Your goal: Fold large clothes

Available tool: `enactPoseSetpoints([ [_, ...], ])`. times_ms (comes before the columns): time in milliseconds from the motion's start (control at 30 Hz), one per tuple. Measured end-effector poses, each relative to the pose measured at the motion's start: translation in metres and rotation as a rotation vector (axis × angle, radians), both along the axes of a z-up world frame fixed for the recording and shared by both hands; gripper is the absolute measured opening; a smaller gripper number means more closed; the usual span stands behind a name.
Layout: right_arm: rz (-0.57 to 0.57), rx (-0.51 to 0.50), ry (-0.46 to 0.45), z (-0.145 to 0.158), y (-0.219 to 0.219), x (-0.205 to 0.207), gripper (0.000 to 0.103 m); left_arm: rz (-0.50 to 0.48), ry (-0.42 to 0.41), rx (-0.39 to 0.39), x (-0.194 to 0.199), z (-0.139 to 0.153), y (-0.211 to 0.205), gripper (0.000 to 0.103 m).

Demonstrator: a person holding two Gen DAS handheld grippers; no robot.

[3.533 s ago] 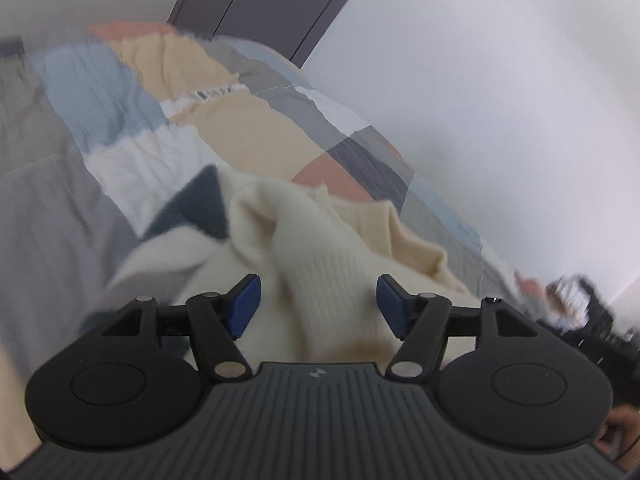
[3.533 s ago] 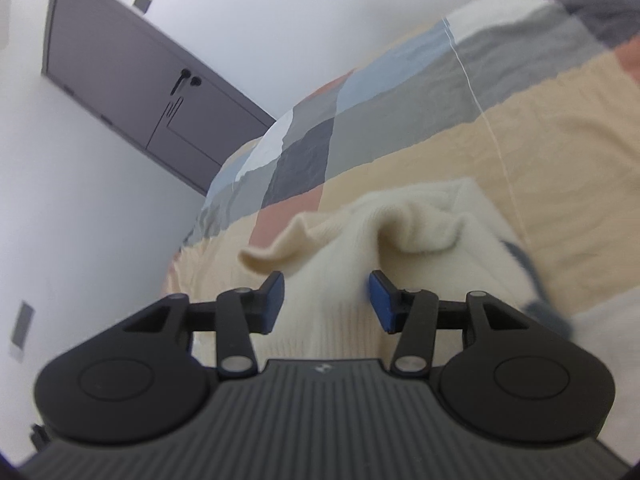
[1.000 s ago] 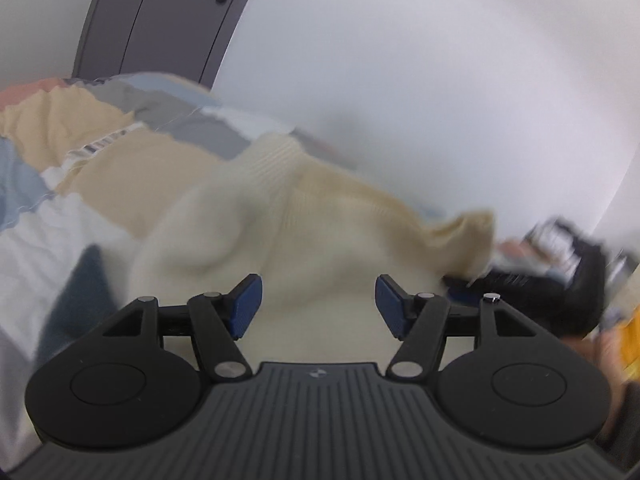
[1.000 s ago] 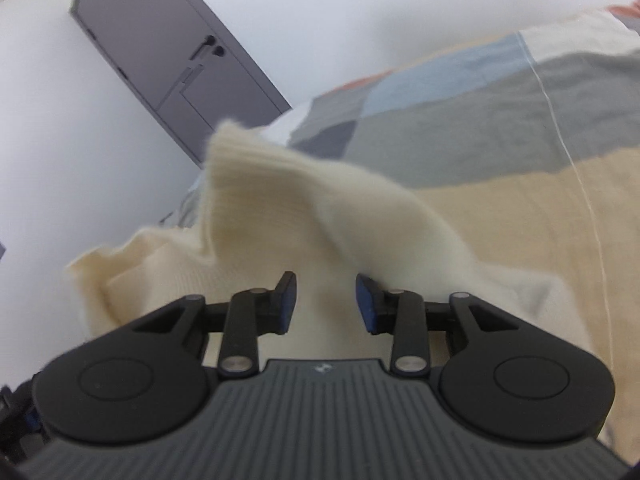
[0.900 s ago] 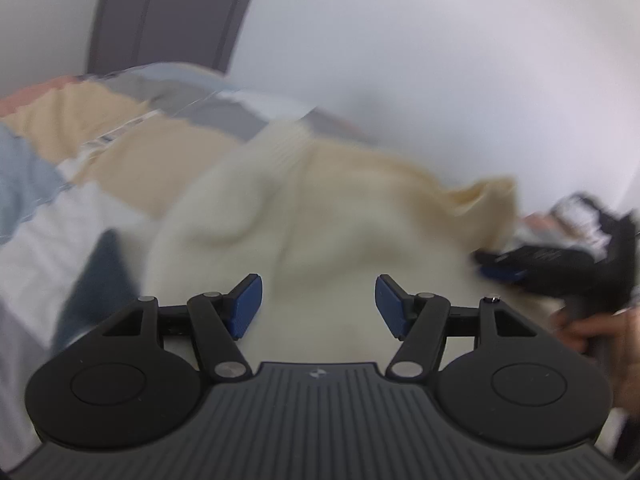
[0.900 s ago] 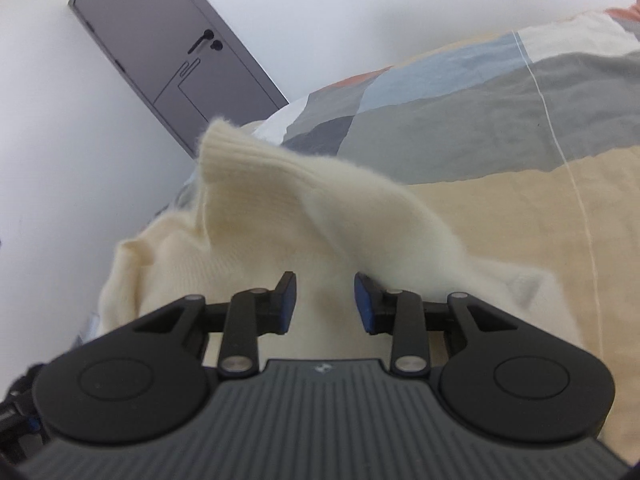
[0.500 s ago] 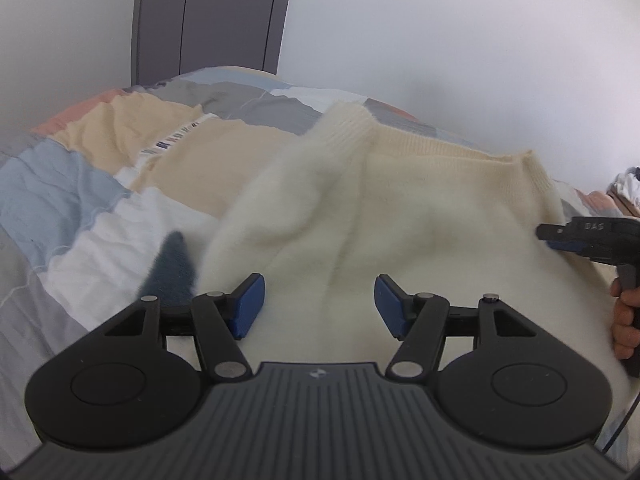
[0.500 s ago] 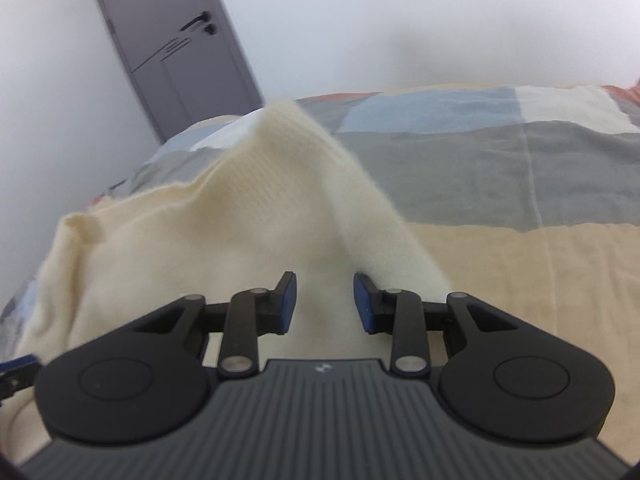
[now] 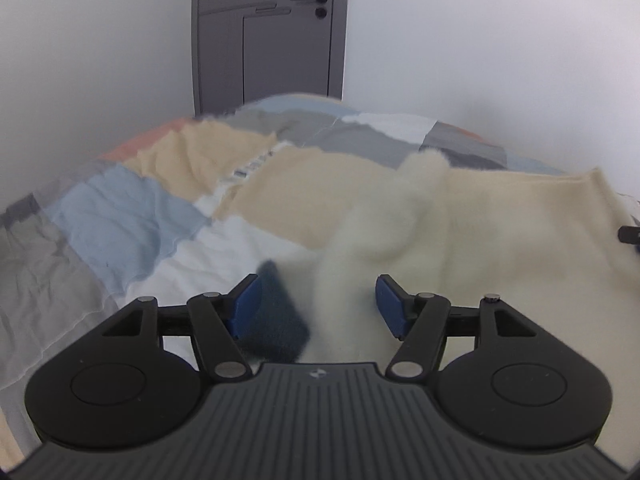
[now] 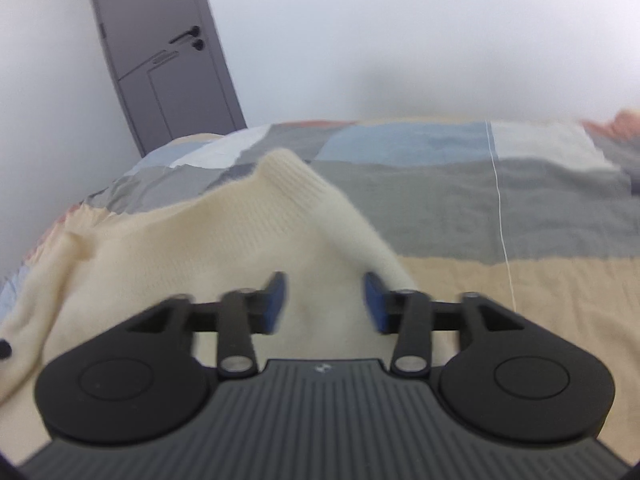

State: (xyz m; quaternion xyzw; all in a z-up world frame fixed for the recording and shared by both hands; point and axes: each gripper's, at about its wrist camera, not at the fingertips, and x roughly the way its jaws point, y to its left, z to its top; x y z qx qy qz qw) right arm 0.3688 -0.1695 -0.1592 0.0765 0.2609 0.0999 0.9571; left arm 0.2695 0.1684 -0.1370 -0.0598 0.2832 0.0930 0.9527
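On the left wrist view, my left gripper (image 9: 318,300) stands wide with the cream sweater (image 9: 500,240) and its dark patch (image 9: 276,316) lying loose between the pads; nothing is pinched, same as a second ago, while the view has swung round to face the door (image 9: 268,32). On the right wrist view, my right gripper (image 10: 324,300), narrow on the knit a moment ago, is opening, its blurred pads clear of the fabric between them. The sweater now rests spread over the patchwork bedspread (image 10: 520,200), so I judge this lay-out done and a fold next.
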Motion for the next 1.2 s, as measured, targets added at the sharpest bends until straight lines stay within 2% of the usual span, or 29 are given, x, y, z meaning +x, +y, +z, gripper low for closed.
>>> enactPoseSetpoints([
  [133, -0.035, -0.040, -0.017, 0.002, -0.002, -0.004, 0.066, -0.014, 0.070, -0.065, 0.007, -0.008, 0.007, 0.069],
  [233, -0.140, -0.110, 0.037, -0.005, -0.004, 0.002, 0.066, -0.016, 0.080, -0.102, 0.008, -0.011, 0.011, 0.069],
  [367, -0.159, -0.032, 0.149, -0.022, -0.019, 0.015, 0.066, -0.019, 0.085, -0.118, 0.008, -0.013, 0.012, 0.067],
  [467, -0.139, 0.012, 0.169, -0.025, -0.024, 0.017, 0.065, -0.032, 0.079, -0.125, 0.006, -0.011, 0.011, 0.048],
  [500, -0.138, 0.014, 0.173, -0.025, -0.024, 0.017, 0.065, -0.040, 0.074, -0.126, 0.006, -0.009, 0.010, 0.036],
  [533, -0.133, 0.013, 0.169, -0.025, -0.023, 0.017, 0.061, -0.051, 0.067, -0.133, 0.005, -0.008, 0.009, 0.023],
  [567, -0.120, 0.009, 0.162, -0.025, -0.022, 0.016, 0.050, -0.051, 0.061, -0.137, 0.004, -0.006, 0.009, 0.021],
  [600, -0.101, -0.002, 0.157, -0.024, -0.018, 0.016, 0.043, -0.045, 0.050, -0.135, 0.003, -0.004, 0.009, 0.018],
  [667, -0.065, -0.053, 0.136, -0.022, -0.006, 0.012, 0.019, -0.042, 0.028, -0.136, 0.000, -0.002, 0.010, 0.016],
  [733, -0.037, -0.123, 0.103, -0.019, 0.006, 0.008, 0.014, -0.026, 0.028, -0.158, 0.001, -0.004, 0.016, 0.016],
  [833, -0.036, -0.179, 0.058, -0.015, 0.015, 0.002, 0.012, -0.014, 0.032, -0.180, 0.000, -0.006, 0.021, 0.016],
  [967, -0.118, -0.172, 0.020, -0.011, 0.006, 0.002, 0.012, 0.012, 0.044, -0.160, 0.001, -0.012, 0.021, 0.016],
  [1100, -0.104, -0.172, 0.114, -0.029, 0.005, 0.014, 0.012, 0.022, 0.054, -0.159, 0.001, -0.014, 0.019, 0.017],
  [1200, -0.100, -0.176, 0.119, -0.033, 0.007, 0.014, 0.014, 0.020, 0.022, -0.151, -0.006, -0.009, 0.016, 0.018],
])
